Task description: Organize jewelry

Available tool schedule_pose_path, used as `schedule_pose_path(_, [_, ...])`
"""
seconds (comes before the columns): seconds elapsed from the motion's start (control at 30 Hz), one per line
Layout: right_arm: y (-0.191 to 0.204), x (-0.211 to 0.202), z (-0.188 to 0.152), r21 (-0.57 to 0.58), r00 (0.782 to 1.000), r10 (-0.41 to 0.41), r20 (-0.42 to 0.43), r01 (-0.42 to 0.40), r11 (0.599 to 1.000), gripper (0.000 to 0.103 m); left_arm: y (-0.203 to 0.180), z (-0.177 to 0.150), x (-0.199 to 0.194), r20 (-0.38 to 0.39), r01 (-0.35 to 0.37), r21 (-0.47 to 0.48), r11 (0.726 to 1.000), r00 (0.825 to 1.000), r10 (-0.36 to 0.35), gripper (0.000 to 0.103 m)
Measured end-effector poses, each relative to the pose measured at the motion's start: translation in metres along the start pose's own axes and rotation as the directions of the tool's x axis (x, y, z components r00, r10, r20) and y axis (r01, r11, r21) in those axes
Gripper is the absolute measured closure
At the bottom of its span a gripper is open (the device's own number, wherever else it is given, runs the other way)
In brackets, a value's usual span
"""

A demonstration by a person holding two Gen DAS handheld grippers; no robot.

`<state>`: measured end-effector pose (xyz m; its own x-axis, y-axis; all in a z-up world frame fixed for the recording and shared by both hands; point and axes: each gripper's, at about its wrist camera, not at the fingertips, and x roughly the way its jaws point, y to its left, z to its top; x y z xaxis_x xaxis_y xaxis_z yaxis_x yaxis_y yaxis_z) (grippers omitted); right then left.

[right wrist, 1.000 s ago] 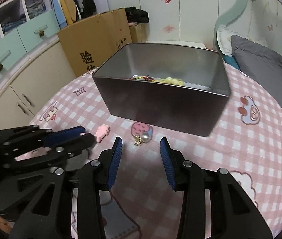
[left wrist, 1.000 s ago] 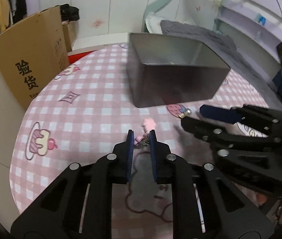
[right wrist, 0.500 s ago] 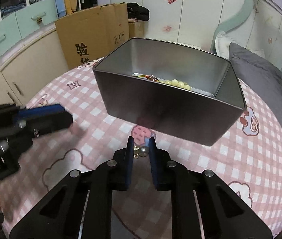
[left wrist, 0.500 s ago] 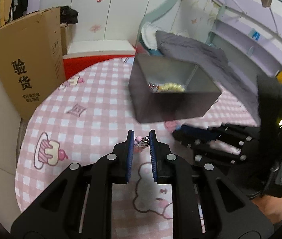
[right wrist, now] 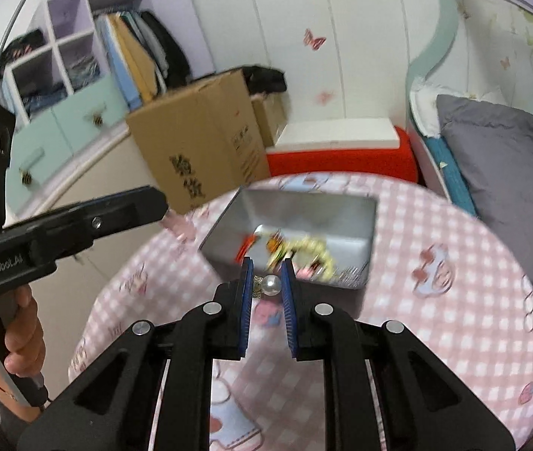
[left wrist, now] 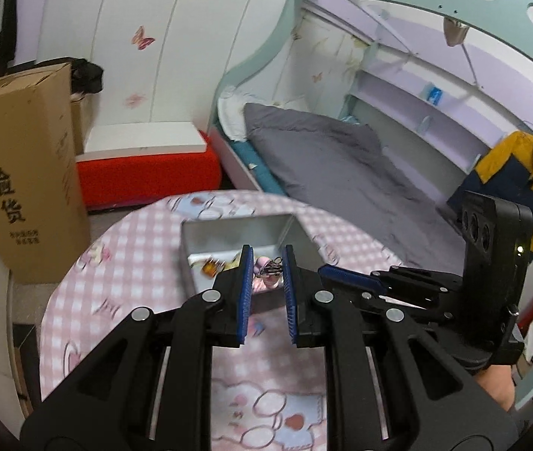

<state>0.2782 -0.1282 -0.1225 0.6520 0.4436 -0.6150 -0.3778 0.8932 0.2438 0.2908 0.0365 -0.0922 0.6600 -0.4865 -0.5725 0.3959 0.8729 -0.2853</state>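
My left gripper [left wrist: 266, 263] is shut on a small pink charm with a metal clasp [left wrist: 269, 267], held high above the near side of the open metal box [left wrist: 228, 231]. My right gripper [right wrist: 266, 274] is shut on a pearl earring [right wrist: 271, 285], held above the table just short of the metal box [right wrist: 341, 206]. Several jewelry pieces, among them a yellow bead string [right wrist: 315, 248], lie on the box floor. The right gripper also shows in the left wrist view [left wrist: 345, 276], and the left one in the right wrist view [right wrist: 146, 203].
The box stands on a round table with a pink checked cloth [right wrist: 454, 282]. Beyond it are a cardboard carton [right wrist: 198, 150], a red stool with a white top [right wrist: 341, 150], a bed with a grey duvet [left wrist: 341, 165] and a wardrobe [right wrist: 78, 75].
Both grippers have risen well above the table with their pieces and moved toward the box. One second ago the right gripper was open around the earring; it is shut on it now.
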Motion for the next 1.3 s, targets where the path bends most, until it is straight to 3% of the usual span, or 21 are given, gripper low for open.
schedule_pose_path(0.37, [-0.032, 0.029, 0.018, 0.086, 1.000, 0.015, -0.020, -0.014, 0.996, 0.089, 0.010, 0.008, 0.066, -0.136, -0.005, -0.032, 0.999, 0.991, 0.001, 0.087])
schedule_pose_path(0.6, [-0.037, 0.035, 0.015, 0.111, 0.999, 0.022, -0.031, -0.018, 0.994, 0.087, 0.025, 0.004, 0.082, -0.176, -0.034, -0.096, 0.995, 0.984, 0.016, 0.087])
schedule_pose_path(0.63, [-0.039, 0.035, 0.015, 0.114, 0.999, 0.020, -0.030, -0.016, 0.993, 0.082, 0.026, 0.004, 0.082, -0.176, -0.035, -0.101, 0.994, 0.984, 0.017, 0.086])
schedule_pose_path(0.67, [-0.039, 0.033, 0.015, 0.120, 1.000, 0.015, -0.027, -0.011, 0.993, 0.075, 0.027, 0.004, 0.082, -0.180, -0.039, -0.107, 0.994, 0.983, 0.019, 0.083])
schedule_pose_path(0.7, [-0.040, 0.031, 0.014, 0.122, 1.000, 0.012, -0.023, -0.009, 0.993, 0.072, 0.027, 0.004, 0.082, -0.182, -0.043, -0.107, 0.993, 0.983, 0.023, 0.072])
schedule_pose_path(0.73, [-0.039, 0.028, 0.014, 0.121, 1.000, 0.010, -0.016, -0.008, 0.993, 0.071, 0.026, 0.004, 0.079, -0.171, -0.064, -0.102, 0.993, 0.984, 0.046, 0.043])
schedule_pose_path(0.77, [-0.038, 0.025, 0.014, 0.119, 1.000, 0.009, -0.010, -0.007, 0.993, 0.071, 0.024, 0.005, 0.074, -0.145, -0.084, -0.099, 0.992, 0.987, 0.069, 0.035])
schedule_pose_path(0.87, [-0.035, 0.009, 0.014, 0.112, 1.000, 0.008, 0.021, -0.010, 0.994, 0.071, 0.019, 0.006, 0.058, -0.097, -0.109, -0.082, 0.991, 0.990, 0.101, 0.033])
schedule_pose_path(1.03, [-0.021, -0.024, 0.011, 0.081, 0.996, -0.022, 0.084, 0.015, 0.997, 0.065, 0.003, 0.004, 0.022, -0.021, -0.230, -0.029, 0.973, 0.973, 0.229, 0.033])
schedule_pose_path(1.2, [0.006, -0.071, 0.003, 0.010, 0.981, -0.080, 0.176, 0.079, 0.997, 0.054, -0.021, -0.004, -0.028, 0.084, -0.344, -0.006, 0.939, 0.936, 0.343, 0.028])
schedule_pose_path(1.3, [0.025, -0.096, -0.004, -0.032, 0.968, -0.110, 0.228, 0.120, 0.992, 0.048, -0.039, -0.012, -0.061, 0.147, -0.382, -0.001, 0.924, 0.914, 0.378, 0.018])
